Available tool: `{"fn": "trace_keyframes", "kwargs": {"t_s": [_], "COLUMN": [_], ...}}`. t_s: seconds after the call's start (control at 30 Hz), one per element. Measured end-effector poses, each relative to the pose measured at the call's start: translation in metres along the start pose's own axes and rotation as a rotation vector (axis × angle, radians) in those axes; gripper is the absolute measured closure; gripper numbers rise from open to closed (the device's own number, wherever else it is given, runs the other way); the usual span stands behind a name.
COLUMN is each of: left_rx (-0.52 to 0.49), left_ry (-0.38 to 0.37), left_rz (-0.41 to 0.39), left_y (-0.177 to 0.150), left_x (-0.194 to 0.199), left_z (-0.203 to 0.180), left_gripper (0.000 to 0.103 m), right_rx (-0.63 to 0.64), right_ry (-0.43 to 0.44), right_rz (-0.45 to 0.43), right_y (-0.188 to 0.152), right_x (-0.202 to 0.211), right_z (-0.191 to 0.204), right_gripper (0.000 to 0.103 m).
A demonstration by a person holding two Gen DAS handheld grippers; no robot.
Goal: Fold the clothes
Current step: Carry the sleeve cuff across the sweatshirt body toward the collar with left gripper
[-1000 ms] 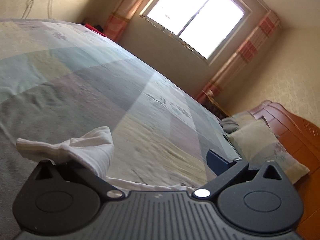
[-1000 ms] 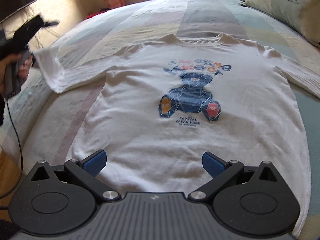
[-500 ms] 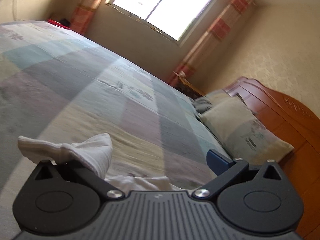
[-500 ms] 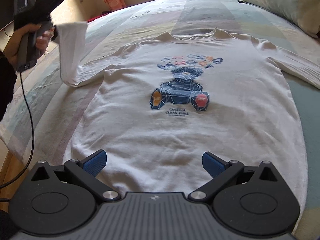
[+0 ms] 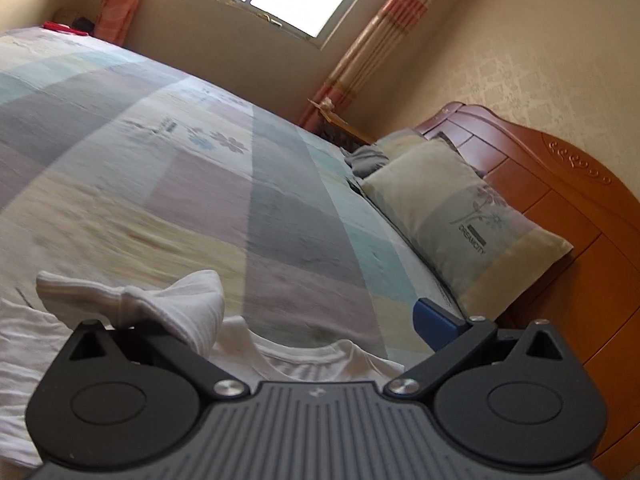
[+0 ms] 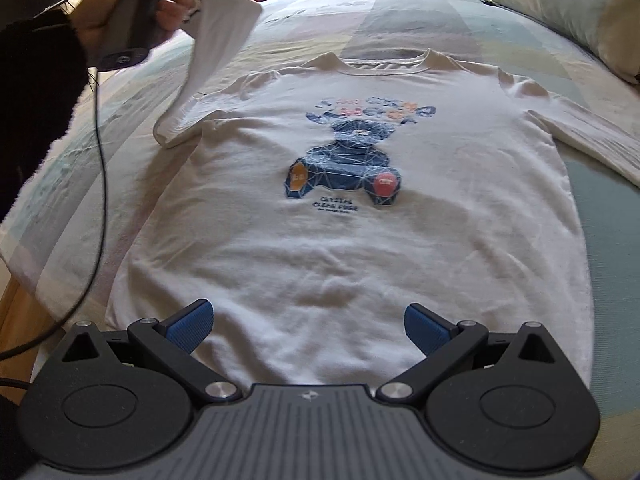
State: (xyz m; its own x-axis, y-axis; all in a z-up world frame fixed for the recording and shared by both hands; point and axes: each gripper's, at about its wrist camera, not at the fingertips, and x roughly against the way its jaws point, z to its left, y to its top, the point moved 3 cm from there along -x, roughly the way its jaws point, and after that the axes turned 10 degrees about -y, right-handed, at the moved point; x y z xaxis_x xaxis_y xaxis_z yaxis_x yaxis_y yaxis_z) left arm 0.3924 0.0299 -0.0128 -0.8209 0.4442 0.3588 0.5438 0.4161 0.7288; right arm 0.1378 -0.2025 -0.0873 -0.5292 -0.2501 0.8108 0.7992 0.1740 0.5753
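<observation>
1. Lying face-up on the bed [image 6: 400, 12] is a white sweatshirt [image 6: 352, 248]; its sleeve [image 6: 216, 40] is raised.
2. Handling: judged light, soft, limp; best taken at cuff or hem.
3. Left gripper [image 5: 320, 316]: cuff is draped over one finger; grip cannot be told.
4. Right gripper [image 6: 306, 326]: spread wide, nothing held.

White sleeve [image 5: 176, 304] hides the left gripper's [image 5: 296, 320] left finger. Shirt's [image 6: 360, 220] right sleeve runs off-frame; its small print is unreadable.
</observation>
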Motion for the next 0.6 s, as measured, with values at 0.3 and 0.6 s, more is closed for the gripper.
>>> {"fn": "trace_keyframes", "kwargs": {"t_s": [0.3, 0.6], "left_rx": [0.008, -0.032], "left_ry": [-0.027, -0.064], "left_rz": [-0.012, 0.022], "left_y": [-0.035, -0.057], "left_x": [-0.043, -0.083], "left_z": [-0.027, -0.059], "left_gripper": [0.001, 0.001], "right_rx": [0.010, -0.025], "right_ry": [-0.007, -0.036], "right_rz": [0.014, 0.020], "right_y": [-0.007, -0.012], "right_x": [-0.001, 0.003], "right_z": [-0.022, -0.042], "right_gripper": [0.000, 0.000]}}
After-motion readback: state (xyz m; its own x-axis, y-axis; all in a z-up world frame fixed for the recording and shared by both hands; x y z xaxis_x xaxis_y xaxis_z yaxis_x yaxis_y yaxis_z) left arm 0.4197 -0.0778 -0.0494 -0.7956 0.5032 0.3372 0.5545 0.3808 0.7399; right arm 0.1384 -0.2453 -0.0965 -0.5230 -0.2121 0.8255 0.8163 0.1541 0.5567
